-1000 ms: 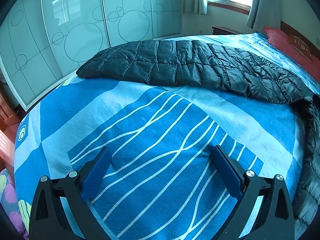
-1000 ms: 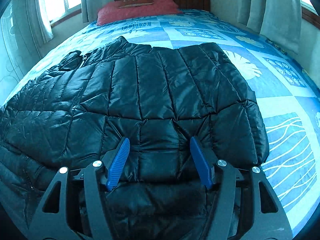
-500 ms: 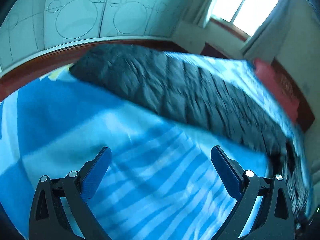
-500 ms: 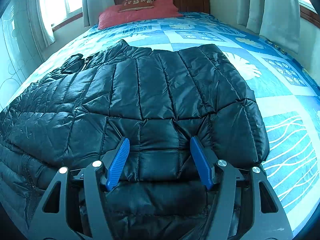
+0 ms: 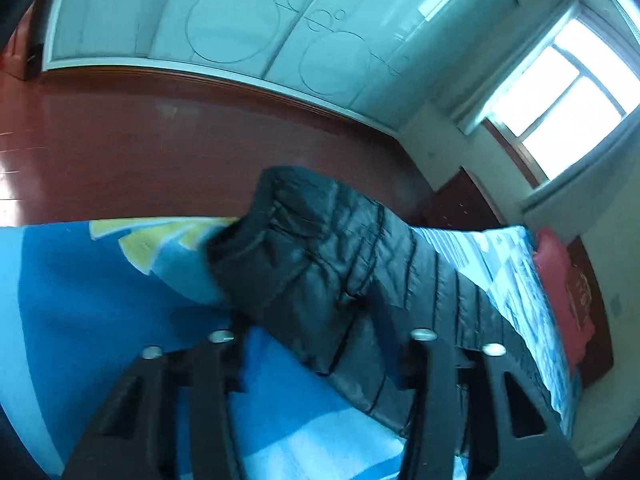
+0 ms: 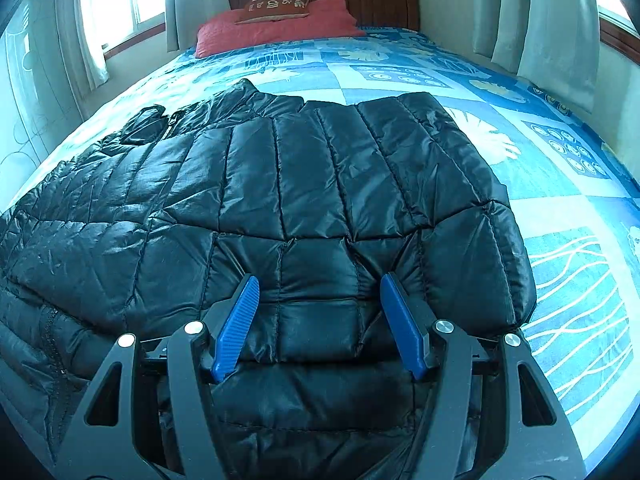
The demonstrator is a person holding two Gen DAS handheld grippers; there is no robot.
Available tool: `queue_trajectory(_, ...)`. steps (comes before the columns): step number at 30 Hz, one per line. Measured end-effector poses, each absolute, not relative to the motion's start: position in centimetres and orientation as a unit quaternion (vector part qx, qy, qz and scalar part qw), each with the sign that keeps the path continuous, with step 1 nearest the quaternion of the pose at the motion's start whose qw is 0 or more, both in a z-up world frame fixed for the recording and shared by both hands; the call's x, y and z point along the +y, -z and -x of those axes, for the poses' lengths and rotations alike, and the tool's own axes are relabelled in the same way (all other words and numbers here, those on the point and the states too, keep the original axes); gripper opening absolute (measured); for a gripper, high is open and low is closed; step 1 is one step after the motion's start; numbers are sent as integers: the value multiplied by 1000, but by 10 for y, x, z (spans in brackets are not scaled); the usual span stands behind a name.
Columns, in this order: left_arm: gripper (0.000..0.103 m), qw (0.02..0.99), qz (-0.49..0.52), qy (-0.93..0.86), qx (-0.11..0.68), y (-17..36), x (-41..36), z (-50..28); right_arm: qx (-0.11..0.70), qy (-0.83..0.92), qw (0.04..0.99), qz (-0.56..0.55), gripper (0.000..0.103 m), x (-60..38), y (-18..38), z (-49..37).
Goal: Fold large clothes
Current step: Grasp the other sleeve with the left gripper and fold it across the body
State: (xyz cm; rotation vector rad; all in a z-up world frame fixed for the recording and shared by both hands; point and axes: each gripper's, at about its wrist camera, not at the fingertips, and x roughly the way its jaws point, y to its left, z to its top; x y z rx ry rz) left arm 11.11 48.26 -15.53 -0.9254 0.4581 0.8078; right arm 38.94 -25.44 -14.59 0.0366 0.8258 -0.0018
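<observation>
- Since a second ago, the left tongs (image 5: pixel 320 344) have been swung from above the bare blue sheet toward the jacket (image 5: pixel 340 264); the cuffed sleeve end, then far off, is now seen close ahead, over the bed's edge.
- In the left view, the sleeve is seen lying across the gap between the two arms of the left tongs, and the fingertips are hidden by the dark, blurred fabric; whether anything is gripped cannot be told.
- The arms of the left tongs are seen well apart.
- Little change is seen in the right view: the right tongs (image 6: pixel 320 320) are kept over the same quilted panel of the jacket (image 6: pixel 280 184).
- The right tongs are held wide, with the blue pads (image 6: pixel 236 328) set on either side of one panel near the jacket's near hem; no fabric is seen pinched between them.
- The jacket is spread flat on the bed (image 6: pixel 560 184), its collar pointed toward the red pillow (image 6: pixel 272 28) at the headboard.
- Part of the jacket is also seen beneath the right tongs.
- A red-brown floor (image 5: pixel 180 148) and wardrobe doors (image 5: pixel 240 20) are shown beyond the sleeve in the left view.
</observation>
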Motion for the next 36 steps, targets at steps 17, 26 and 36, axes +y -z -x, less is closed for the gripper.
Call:
queue_trajectory(17, 5, 901, 243, -293, 207, 64, 360, -208, 399, -4, 916, -27, 63, -258, 145, -390)
queue_trajectory(26, 5, 951, 117, -155, 241, 45, 192, -305, 397, -9, 917, -36, 63, -265, 144, -390)
queue_trajectory(36, 5, 964, 20, -33, 263, 57, 25, -352, 393, -16, 918, -49, 63, -266, 144, -389)
